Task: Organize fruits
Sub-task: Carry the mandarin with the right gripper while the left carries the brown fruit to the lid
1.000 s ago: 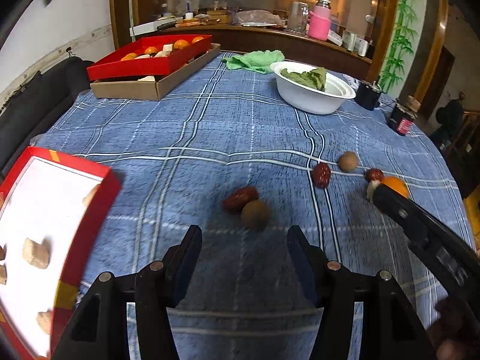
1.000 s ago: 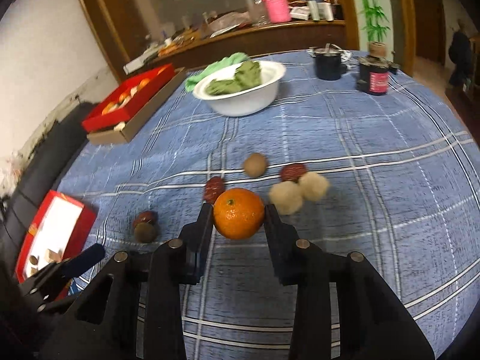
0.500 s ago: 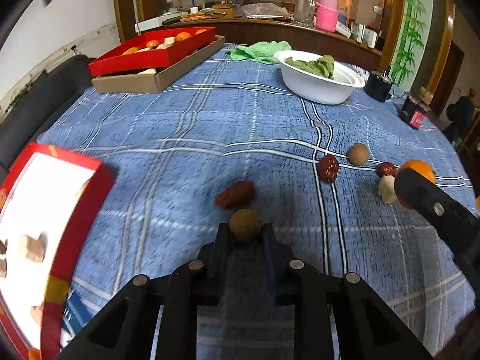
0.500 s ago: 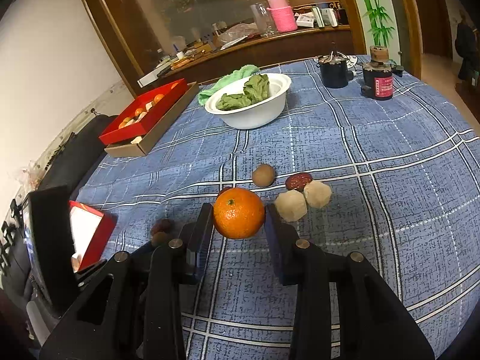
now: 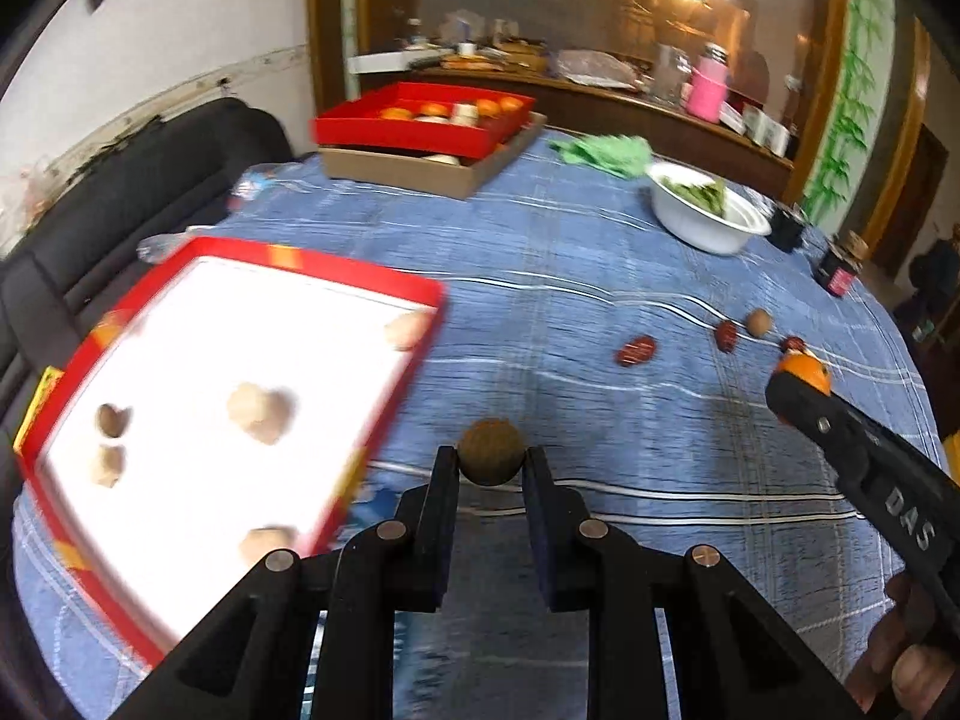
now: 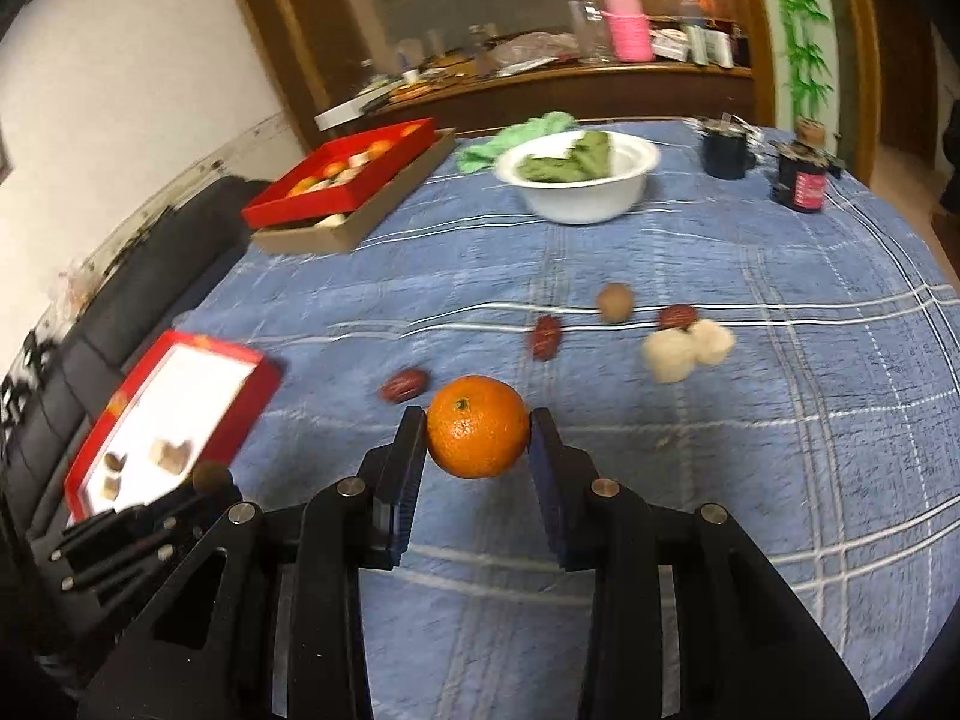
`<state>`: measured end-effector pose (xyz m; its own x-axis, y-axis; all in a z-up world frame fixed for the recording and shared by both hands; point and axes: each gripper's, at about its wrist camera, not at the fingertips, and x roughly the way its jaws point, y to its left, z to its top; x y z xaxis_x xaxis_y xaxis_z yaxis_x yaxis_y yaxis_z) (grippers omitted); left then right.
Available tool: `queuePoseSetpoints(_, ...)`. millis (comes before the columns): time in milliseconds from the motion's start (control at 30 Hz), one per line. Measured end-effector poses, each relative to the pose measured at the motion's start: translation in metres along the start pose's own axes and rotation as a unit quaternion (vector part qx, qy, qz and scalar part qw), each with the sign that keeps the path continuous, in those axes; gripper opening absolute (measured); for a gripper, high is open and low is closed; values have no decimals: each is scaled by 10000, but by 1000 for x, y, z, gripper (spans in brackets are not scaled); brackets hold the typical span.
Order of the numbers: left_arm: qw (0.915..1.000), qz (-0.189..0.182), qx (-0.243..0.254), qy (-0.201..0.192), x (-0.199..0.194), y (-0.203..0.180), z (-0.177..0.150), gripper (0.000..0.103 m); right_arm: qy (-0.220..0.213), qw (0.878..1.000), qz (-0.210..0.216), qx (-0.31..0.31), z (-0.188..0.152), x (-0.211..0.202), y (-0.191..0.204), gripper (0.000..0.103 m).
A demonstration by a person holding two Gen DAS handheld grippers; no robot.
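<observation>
Above the blue checked tablecloth point(image 5: 600, 252), the left gripper point(image 5: 491, 468) now holds a small brown round fruit point(image 5: 491, 451) pinched between its narrow jaws. A second ago those jaws stood wide with the fruit lying on the cloth beside a red date; now the fruit is lifted clear and the near red tray point(image 5: 336, 273) fills much more of the left view. Judgement: the pick is done and the carry toward that tray is under way.

The right gripper point(image 6: 478, 429) holds an orange point(image 6: 478, 426) between its pads, off the cloth, as it did before.

Counts, right view:
- red dates on the cloth, three: point(image 6: 405, 385), point(image 6: 546, 336), point(image 6: 678, 317)
- brown round fruit loose on the cloth, one point(image 6: 615, 302)
- pale lumpy pieces, two, touching each other point(image 6: 687, 349)

Counts, left view:
- pale or brown pieces in the near tray, about five; blurred, so not certain
- far red tray point(image 5: 420, 132) on a cardboard box, several oranges, too small to count
- white bowl point(image 5: 708, 222) of greens, one
</observation>
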<state>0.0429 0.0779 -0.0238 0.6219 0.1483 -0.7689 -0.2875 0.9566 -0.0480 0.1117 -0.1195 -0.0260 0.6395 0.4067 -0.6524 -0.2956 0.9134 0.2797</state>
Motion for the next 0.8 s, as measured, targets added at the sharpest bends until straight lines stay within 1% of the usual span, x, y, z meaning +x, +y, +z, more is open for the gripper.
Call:
queuePoseSetpoints(67, 9999, 89, -138, -38, -7, 17, 0, 21, 7, 9998, 121, -140, -2, -3, 17, 34)
queuePoseSetpoints(200, 9981, 347, -484, -133, -19, 63, 1, 21, 78, 9971, 525, -537, -5, -3, 66, 34)
queuePoseSetpoints(400, 9918, 776, -1007, -160, -23, 138, 0, 20, 202, 9885, 1057, -1062, -8, 12, 147, 34)
queuePoseSetpoints(467, 9902, 849, -1095, -163, -23, 154, -1, 20, 247, 9857, 1178, -1180, -11, 19, 169, 34)
queuePoseSetpoints(667, 9868, 1012, -1240, -240, -23, 184, -3, 20, 384, 9794, 1365, -1435, -22, 33, 217, 34)
queuePoseSetpoints(800, 9861, 1109, -1222, -210, -16, 193, 3, 20, 474, 9777, 1360, -1530, -29, 38, 228, 34)
